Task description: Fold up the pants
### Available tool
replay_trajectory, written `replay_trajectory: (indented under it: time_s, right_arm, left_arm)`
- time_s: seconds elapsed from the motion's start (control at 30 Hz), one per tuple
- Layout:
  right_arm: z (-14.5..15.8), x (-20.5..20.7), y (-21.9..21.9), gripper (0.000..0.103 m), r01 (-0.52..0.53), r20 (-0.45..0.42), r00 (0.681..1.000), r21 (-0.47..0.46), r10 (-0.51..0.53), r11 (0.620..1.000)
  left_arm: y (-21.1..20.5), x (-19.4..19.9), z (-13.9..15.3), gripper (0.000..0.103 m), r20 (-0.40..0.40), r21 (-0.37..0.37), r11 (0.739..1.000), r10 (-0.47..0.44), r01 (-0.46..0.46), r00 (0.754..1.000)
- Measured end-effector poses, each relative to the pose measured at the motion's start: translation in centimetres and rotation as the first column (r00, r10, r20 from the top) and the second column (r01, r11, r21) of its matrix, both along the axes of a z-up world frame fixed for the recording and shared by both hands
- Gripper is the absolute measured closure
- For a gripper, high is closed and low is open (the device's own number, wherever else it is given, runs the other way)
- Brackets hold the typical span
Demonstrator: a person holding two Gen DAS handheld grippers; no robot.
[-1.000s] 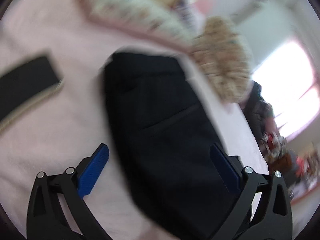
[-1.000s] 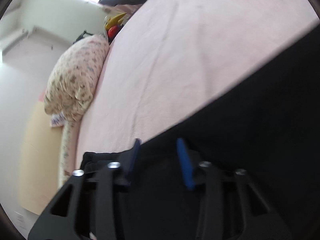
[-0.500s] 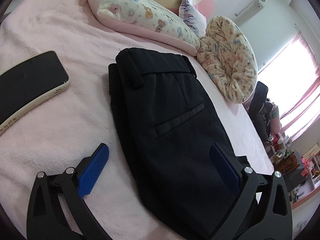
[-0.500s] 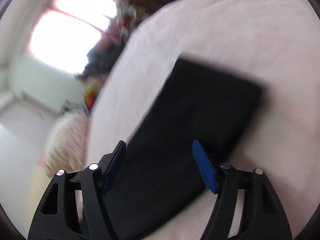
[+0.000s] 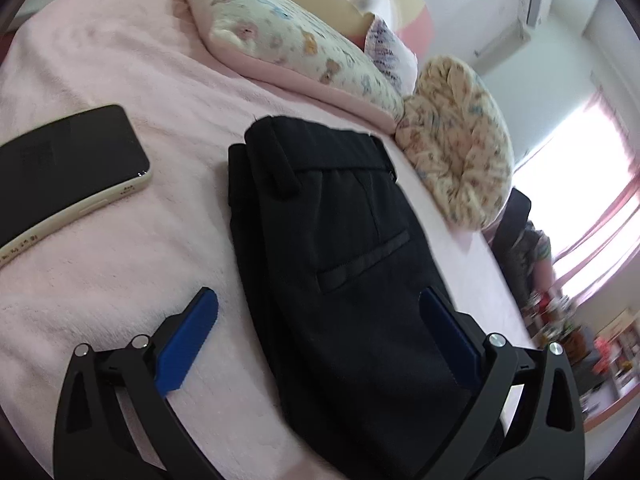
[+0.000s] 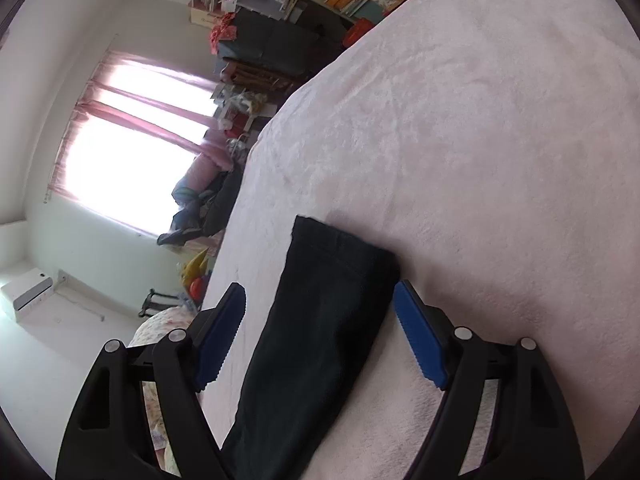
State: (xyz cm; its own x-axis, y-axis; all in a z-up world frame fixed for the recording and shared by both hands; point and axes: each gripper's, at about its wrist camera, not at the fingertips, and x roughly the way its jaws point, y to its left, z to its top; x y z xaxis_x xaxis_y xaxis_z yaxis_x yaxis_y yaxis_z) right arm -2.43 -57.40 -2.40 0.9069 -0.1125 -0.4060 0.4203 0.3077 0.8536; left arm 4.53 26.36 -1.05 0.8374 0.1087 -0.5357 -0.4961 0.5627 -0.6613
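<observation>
The left gripper (image 5: 318, 338) is held wide open above the black pants (image 5: 340, 248), its fingers (image 5: 188, 346) touching nothing. The right gripper (image 6: 320, 334) is seen opening, the leg hems lying untouched between its fingers (image 6: 418, 338). Farther off, the pants are laid flat on the pink bed (image 5: 120, 80), between a phone (image 5: 64, 172) and floral pillows (image 5: 292, 46).

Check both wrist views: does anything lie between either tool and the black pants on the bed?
Nothing visible does. The pants lie directly between the left tool fingers; their leg end lies between the right tool fingers. The phone lies aside.
</observation>
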Motion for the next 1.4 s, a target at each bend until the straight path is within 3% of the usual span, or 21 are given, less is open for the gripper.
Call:
replay_trajectory:
  time_s: [0.1, 0.2, 0.3, 0.5, 0.6, 0.77, 0.87, 0.93, 0.97, 1.1, 1.2, 1.27, 1.3, 1.4]
  right_arm:
    - [0.0, -0.1, -0.3, 0.026, -0.004, -0.054, 0.999, -0.019, 0.003, 1.000]
    - [0.5, 1.1, 1.0, 0.025, -0.029, -0.182, 0.983, -0.056, 0.018, 0.998]
    - [0.5, 2.7, 2.1, 0.024, -0.077, -0.264, 0.963, -0.076, 0.054, 0.994]
    - [-0.7, 4.8, 1.3, 0.021, -0.103, -0.247, 0.963, 0.023, 0.105, 0.994]
    - [-0.8, 5.4, 1.1, 0.021, -0.098, -0.233, 0.967, 0.025, 0.101, 0.995]
    - [-0.7, 5.3, 1.0, 0.023, -0.127, -0.135, 0.983, 0.010, 0.127, 0.992]
    - [-0.8, 4.8, 1.0, 0.030, -0.187, -0.065, 0.980, 0.053, 0.190, 0.981]
    - [-0.6, 4.7, 1.3, 0.036, -0.208, -0.153, 0.964, 0.067, 0.216, 0.976]
    - [-0.3, 4.6, 1.9, 0.035, -0.215, -0.225, 0.948, 0.059, 0.223, 0.975]
    - [0.8, 5.3, 3.7, 0.030, -0.219, -0.368, 0.905, 0.021, 0.212, 0.975]
    - [0.4, 7.0, 3.2, 0.015, -0.212, -0.358, 0.909, 0.040, 0.212, 0.976]
    - [0.6, 7.2, 2.6, 0.015, -0.186, -0.333, 0.926, 0.012, 0.179, 0.983]
    - [0.5, 7.2, 2.2, 0.019, -0.170, -0.316, 0.935, -0.003, 0.161, 0.985]
    - [-0.3, 6.2, 1.1, 0.043, -0.101, -0.265, 0.960, -0.014, 0.094, 0.995]
  left_arm:
    - [1.1, -1.3, 0.2, 0.002, 0.065, -0.054, 0.998, 0.018, -0.015, 0.998]
    - [2.7, -2.7, 0.0, 0.002, 0.140, -0.135, 0.991, 0.040, -0.021, 0.989]
    - [3.5, -3.7, 0.0, 0.002, 0.175, -0.156, 0.987, 0.066, -0.039, 0.982]
    - [3.4, -3.6, 0.0, 0.002, 0.156, -0.134, 0.990, 0.053, -0.032, 0.986]
    - [3.1, -3.5, 0.1, 0.002, 0.158, -0.131, 0.991, 0.048, -0.027, 0.986]
    - [2.6, -3.8, 0.6, 0.002, 0.198, -0.120, 0.993, 0.039, -0.015, 0.980]
    - [2.5, -3.9, 0.9, 0.002, 0.207, -0.111, 0.994, 0.033, -0.010, 0.978]
    - [2.5, -3.9, 0.8, 0.002, 0.209, -0.112, 0.994, 0.030, -0.007, 0.977]
    - [2.5, -3.9, 0.8, 0.002, 0.208, -0.110, 0.994, 0.032, -0.009, 0.978]
    - [2.4, -3.8, 0.7, 0.002, 0.206, -0.116, 0.993, 0.026, -0.002, 0.978]
    - [2.1, -3.5, 0.9, 0.002, 0.209, -0.106, 0.994, 0.014, 0.008, 0.978]
    - [1.8, -3.4, 1.1, 0.002, 0.214, -0.088, 0.996, 0.005, 0.014, 0.977]
    - [1.6, -3.4, 1.3, 0.002, 0.218, -0.076, 0.997, 0.000, 0.018, 0.976]
    - [1.2, -3.3, 1.7, 0.002, 0.226, -0.054, 0.998, -0.015, 0.028, 0.974]
